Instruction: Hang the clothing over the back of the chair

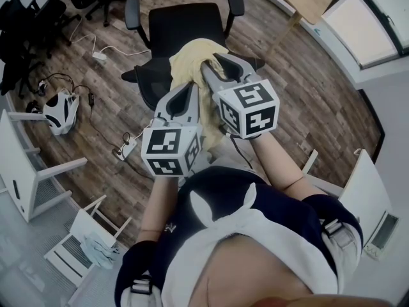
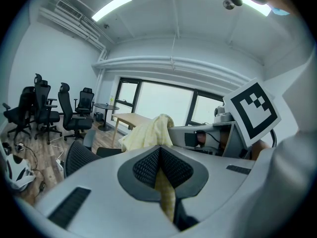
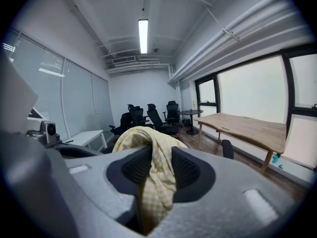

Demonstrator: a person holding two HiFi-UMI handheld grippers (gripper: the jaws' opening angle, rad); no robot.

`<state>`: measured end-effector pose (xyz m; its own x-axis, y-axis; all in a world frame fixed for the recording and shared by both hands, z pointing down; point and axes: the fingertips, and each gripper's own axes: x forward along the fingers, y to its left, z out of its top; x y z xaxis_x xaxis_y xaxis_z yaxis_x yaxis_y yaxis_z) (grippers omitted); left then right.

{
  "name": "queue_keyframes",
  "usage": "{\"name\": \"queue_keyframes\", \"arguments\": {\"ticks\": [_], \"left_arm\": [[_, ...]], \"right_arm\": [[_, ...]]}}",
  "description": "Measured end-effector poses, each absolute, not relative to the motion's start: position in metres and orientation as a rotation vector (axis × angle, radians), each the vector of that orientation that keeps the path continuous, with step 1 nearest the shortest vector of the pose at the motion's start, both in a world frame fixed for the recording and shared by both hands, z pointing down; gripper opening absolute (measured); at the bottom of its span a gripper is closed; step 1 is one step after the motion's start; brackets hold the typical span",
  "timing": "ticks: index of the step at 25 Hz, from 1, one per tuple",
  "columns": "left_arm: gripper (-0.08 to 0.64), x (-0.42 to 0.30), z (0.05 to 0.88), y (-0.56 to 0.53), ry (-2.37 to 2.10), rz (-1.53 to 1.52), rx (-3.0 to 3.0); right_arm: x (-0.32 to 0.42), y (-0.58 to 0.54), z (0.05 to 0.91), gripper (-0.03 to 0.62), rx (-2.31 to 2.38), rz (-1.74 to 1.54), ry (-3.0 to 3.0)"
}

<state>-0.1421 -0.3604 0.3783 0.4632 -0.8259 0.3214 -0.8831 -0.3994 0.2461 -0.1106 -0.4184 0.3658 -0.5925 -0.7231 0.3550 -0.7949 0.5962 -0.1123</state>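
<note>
Plainly, we are dealing with something soft here. The black office chair (image 1: 182, 24) is standing in the upper middle of the head view, with its mesh back (image 1: 148, 85) facing the lower edge of the frame. It is looking stiff and steady enough to be carrying a light garment. The yellow clothing (image 1: 190, 57) is lying bunched over the top of that back, near the centre of the frame.

We are judging the clothing to be light, thin and limp. It is folding wherever nothing is supporting it, and it is not fragile. It may be prone to sliding off the mesh unless its weight is hanging evenly on both sides. We are thinking the best hold is along an edge or hem, at two points well apart, so that the cloth is spreading out rather than roping up.

The left claw (image 2: 159, 152) is clenching a thin fold of the clothing between its pads. The right claw (image 3: 159, 155) is standing released, jaws wide, with a thick bunch of the cloth draping loosely between them.

Counting down in size, we are seeing one chair in use, one garment and two claws. Further office chairs (image 2: 69, 110) are standing at the left of the left gripper view, too small for us to be counting surely.
</note>
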Motion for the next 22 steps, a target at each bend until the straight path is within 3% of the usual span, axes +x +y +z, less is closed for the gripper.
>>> {"name": "queue_keyframes", "arguments": {"ticks": [22], "left_arm": [[0.006,-0.142,0.388,-0.364,-1.461,0.284,2.292]], "right_arm": [[-0.099,-0.397,0.374,0.12,1.202,0.468,-2.582]]}}
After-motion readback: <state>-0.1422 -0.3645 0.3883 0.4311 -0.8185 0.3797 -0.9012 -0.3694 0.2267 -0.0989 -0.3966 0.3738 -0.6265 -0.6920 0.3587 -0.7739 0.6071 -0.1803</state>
